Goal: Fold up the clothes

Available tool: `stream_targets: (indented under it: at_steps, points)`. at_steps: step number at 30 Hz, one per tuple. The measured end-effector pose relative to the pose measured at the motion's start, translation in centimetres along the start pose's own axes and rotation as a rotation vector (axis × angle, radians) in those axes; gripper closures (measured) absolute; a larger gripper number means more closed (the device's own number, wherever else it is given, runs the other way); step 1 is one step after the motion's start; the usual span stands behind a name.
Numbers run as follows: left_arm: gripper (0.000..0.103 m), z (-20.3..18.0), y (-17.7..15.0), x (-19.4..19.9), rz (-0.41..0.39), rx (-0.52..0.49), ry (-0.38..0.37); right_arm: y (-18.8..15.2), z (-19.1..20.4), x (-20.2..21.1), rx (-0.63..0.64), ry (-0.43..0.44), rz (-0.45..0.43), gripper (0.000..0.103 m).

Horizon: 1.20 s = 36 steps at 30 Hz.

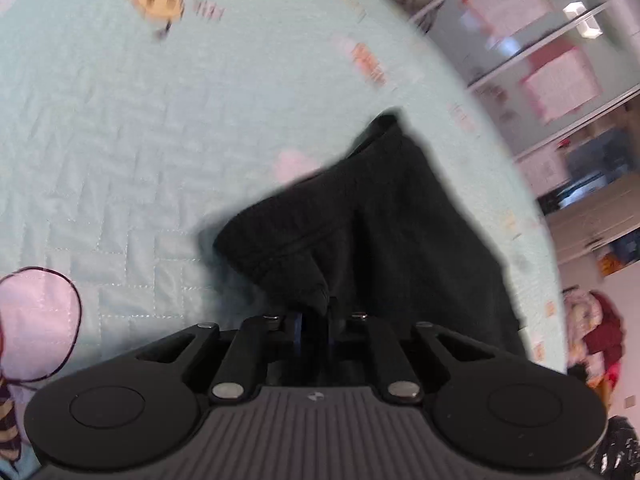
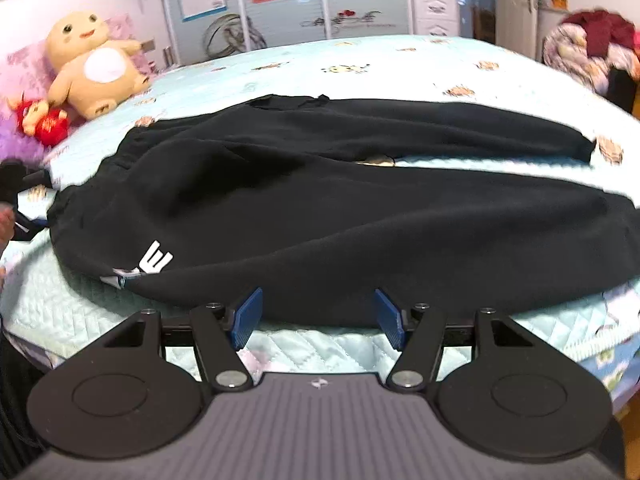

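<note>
— Where are the trousers (image 2: 320, 200) lying?

— Spread across the bed (image 2: 400, 64), both legs running to the right, a strip of quilt showing between them. The waistband is sitting at the left edge.

— And the grippers?

— The left gripper (image 1: 316, 320) is pinching a bunch of black cloth, jaws pressed together on it. The right gripper (image 2: 318, 320) is hovering just off the near leg, jaws spread, holding nothing.

— Which step, then?

— Looks like a fold being set up. Next, I'd judge, the right needs to close on the near hem.

— Anything only one view is giving?

— The right view is showing the whole garment, the plush bear (image 2: 92, 64) and the wardrobe (image 2: 280, 0). The left is showing only the pinch itself, blurred.
</note>
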<state>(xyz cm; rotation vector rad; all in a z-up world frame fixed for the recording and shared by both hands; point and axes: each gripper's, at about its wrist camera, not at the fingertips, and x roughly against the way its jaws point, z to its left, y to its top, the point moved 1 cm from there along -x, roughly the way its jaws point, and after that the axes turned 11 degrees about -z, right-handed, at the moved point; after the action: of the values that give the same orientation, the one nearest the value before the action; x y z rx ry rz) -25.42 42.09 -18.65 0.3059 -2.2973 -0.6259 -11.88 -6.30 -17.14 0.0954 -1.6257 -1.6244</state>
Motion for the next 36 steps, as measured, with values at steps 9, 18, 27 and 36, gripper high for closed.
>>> stream_targets:
  at_steps: [9,18,27,36]
  points:
    - [0.08,4.6,-0.6,3.6,-0.024,0.021,0.017,-1.2,2.1,0.0,0.015,0.166,0.004,0.04]
    - [0.035,2.0,-3.5,5.4,0.008,0.003,-0.018,-4.1,7.0,0.2,0.503,0.105,-0.07,0.037]
    - [0.053,0.3,-4.7,3.5,0.035,0.013,0.001,-4.9,8.5,-3.3,0.771,0.033,-0.12,0.103]
    - [0.09,2.5,-3.9,5.7,0.017,0.05,-0.06,-1.5,6.3,2.8,0.603,0.208,-0.12,0.102]
